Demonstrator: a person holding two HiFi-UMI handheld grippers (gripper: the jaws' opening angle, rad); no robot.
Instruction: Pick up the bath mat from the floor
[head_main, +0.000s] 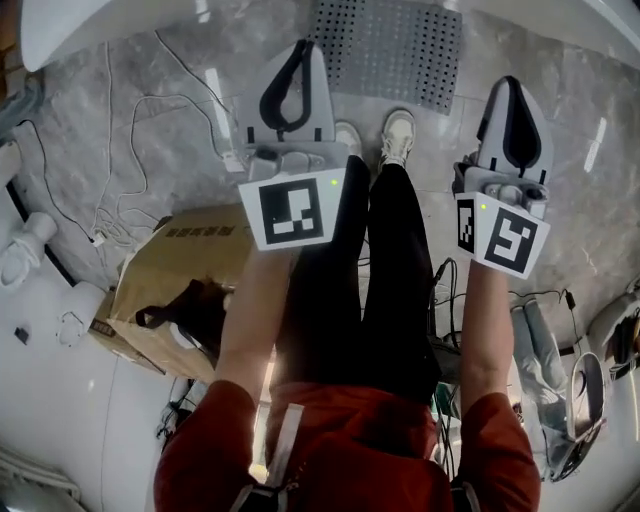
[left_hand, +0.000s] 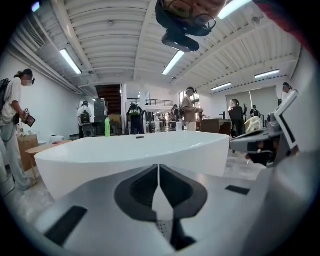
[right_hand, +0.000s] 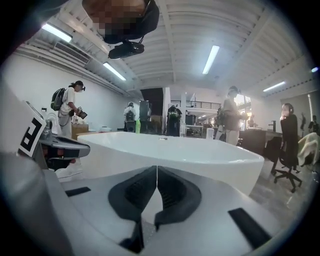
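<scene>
A grey perforated bath mat (head_main: 393, 45) lies flat on the marble floor, just ahead of the person's white shoes (head_main: 397, 133). Held at waist height, my left gripper (head_main: 303, 46) points forward at the mat's left edge, its jaws shut and empty. My right gripper (head_main: 510, 82) hovers to the right of the mat, jaws likewise shut with nothing between them. In the left gripper view the left gripper (left_hand: 158, 167) faces a white bathtub (left_hand: 130, 152); in the right gripper view the right gripper (right_hand: 156, 170) faces the same bathtub (right_hand: 190, 155). The mat is hidden in both gripper views.
The bathtub rim (head_main: 100, 25) curves along the top of the head view. A cardboard box (head_main: 170, 275) stands at the left with white cables (head_main: 120, 160) on the floor beside it. More cables and gear (head_main: 560, 370) lie at the right. People stand in the background (right_hand: 70, 112).
</scene>
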